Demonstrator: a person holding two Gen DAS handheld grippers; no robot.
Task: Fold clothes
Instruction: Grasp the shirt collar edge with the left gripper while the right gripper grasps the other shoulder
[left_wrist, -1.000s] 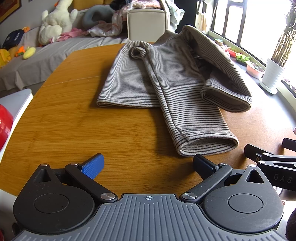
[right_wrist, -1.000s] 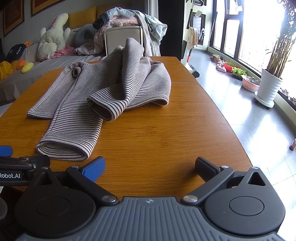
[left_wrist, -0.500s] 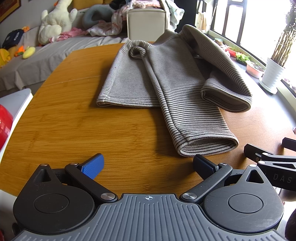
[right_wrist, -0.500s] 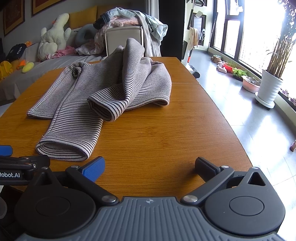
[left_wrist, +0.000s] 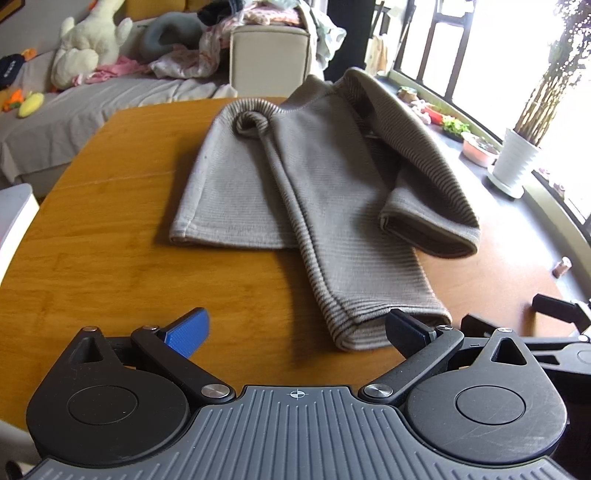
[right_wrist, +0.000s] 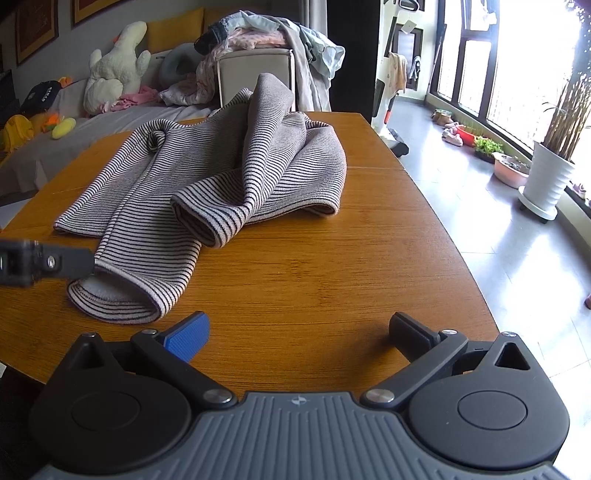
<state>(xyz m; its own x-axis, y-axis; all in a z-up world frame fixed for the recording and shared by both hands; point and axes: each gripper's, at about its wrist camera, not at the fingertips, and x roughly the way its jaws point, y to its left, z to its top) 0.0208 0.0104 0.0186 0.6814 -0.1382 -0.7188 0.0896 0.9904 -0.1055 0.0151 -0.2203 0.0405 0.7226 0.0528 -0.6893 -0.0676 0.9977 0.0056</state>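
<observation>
Both jaws spread and empty, the left gripper (left_wrist: 295, 328) nears the grey striped knit sweater's (left_wrist: 325, 192) cuff (left_wrist: 388, 325) on the wooden table (left_wrist: 110, 258), likely needing a pinch before folding.

Striped sweater (left_wrist: 325, 192): stripes smeared by blur in the left wrist view, readable only at the cuff by the right-hand jaw; far hem hidden behind the raised fold ahead of the jaws.

Left gripper (left_wrist: 295, 328): black jaw overlaps the cuff's end; contact cannot be told. In the right wrist view it is blurred and cut by the left edge.

Right gripper (right_wrist: 299, 328): in the left wrist view only black tips show, cut by the right edge.

Potted plant (left_wrist: 517, 162): top washed out by window glare.

Clothes pile (right_wrist: 258, 37) beyond the jaws: separate garments cannot be told.
</observation>
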